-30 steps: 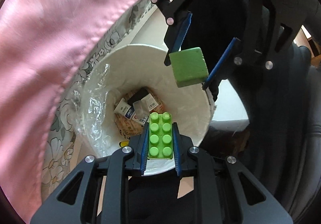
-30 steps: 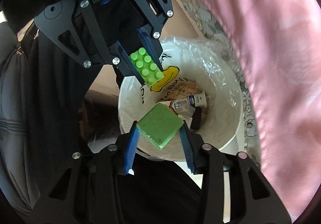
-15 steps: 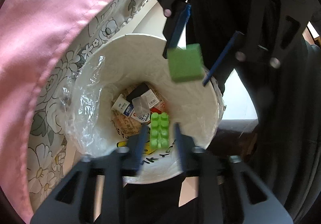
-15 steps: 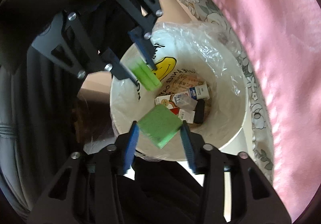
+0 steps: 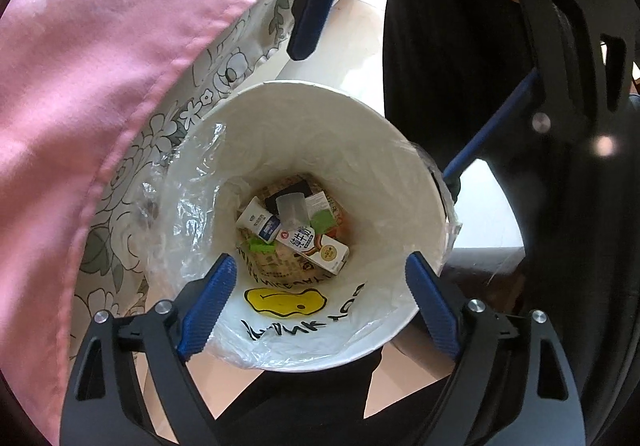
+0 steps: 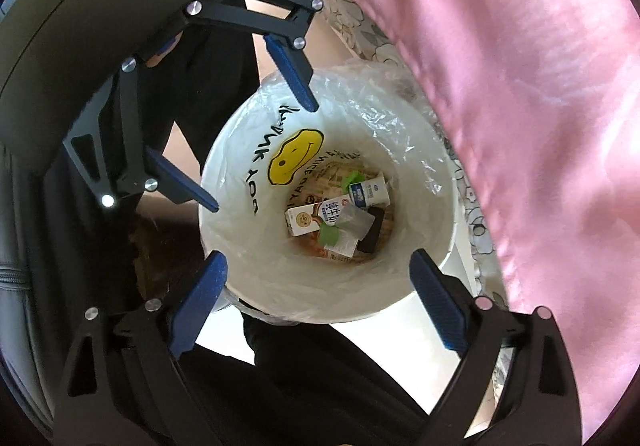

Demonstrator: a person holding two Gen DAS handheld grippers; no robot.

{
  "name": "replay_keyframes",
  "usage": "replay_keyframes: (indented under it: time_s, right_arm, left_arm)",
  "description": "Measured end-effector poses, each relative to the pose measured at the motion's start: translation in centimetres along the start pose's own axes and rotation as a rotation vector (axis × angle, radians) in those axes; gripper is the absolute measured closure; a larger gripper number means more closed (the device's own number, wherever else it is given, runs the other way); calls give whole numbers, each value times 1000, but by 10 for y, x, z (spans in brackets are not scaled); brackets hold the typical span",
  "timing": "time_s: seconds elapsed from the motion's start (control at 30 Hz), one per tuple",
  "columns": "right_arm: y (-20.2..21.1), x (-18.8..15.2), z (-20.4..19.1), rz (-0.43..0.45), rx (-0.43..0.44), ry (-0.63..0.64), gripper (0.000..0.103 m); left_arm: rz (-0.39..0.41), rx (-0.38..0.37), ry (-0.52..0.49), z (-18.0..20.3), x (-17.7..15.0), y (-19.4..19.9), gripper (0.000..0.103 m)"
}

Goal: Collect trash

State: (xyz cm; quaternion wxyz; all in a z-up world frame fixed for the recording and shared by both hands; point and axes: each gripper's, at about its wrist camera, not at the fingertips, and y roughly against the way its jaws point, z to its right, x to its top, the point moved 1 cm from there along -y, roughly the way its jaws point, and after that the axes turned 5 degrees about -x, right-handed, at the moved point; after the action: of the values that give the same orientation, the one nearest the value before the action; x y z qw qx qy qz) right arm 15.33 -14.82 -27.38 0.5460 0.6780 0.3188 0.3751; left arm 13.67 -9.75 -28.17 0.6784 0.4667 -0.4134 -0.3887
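Left gripper: fingers wide apart, empty, above bin | Right gripper: fingers wide apart, empty, above bin | Trash: small cartons and green blocks at bin bottom | Handling: likely light, rigid; grip across flat sides.

bin liner — "A NICE DAY", smiley face

a pink fabric hangs left of the left fingers, edged by a grey floral-print cloth. beyond them lies a pale, brightly lit floor. pink fabric also fills the space right of the right fingers.
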Motion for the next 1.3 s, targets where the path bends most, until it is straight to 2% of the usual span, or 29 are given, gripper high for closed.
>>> replay_keyframes:
  time_s: [0.37, 0.6, 0.7, 0.8, 0.87, 0.93, 1.07, 1.23, 1.3]
  right_arm:
    - [16, -5, -5, 26, -40, -21, 12]
    - [44, -8, -9, 101, -110, -57, 12]
    - [62, -9, -11, 150, -149, -78, 12]
    - [78, -9, -13, 187, -219, -109, 12]
    - [91, -9, -14, 218, -271, -141, 12]
    - [108, -10, -16, 281, -326, -185, 12]
    - [136, -15, -15, 371, -425, -341, 12]
    - [168, -27, -17, 429, -519, -567, 12]
    - [183, -30, -24, 456, -558, -616, 12]
  left_arm:
    - [8, 9, 22, 2, 0, 9, 15]
    - [72, 53, 57, 5, 0, 35, 13]
    - [116, 97, 101, 5, 0, 52, 13]
    - [168, 153, 185, 1, 0, 71, 13]
    - [188, 224, 269, -3, 0, 85, 12]
    - [217, 265, 346, -6, 0, 102, 12]
    - [349, 314, 506, -11, -10, 143, 11]
    - [457, 459, 659, -1, -21, 191, 9]
    - [495, 496, 706, 6, -24, 207, 8]
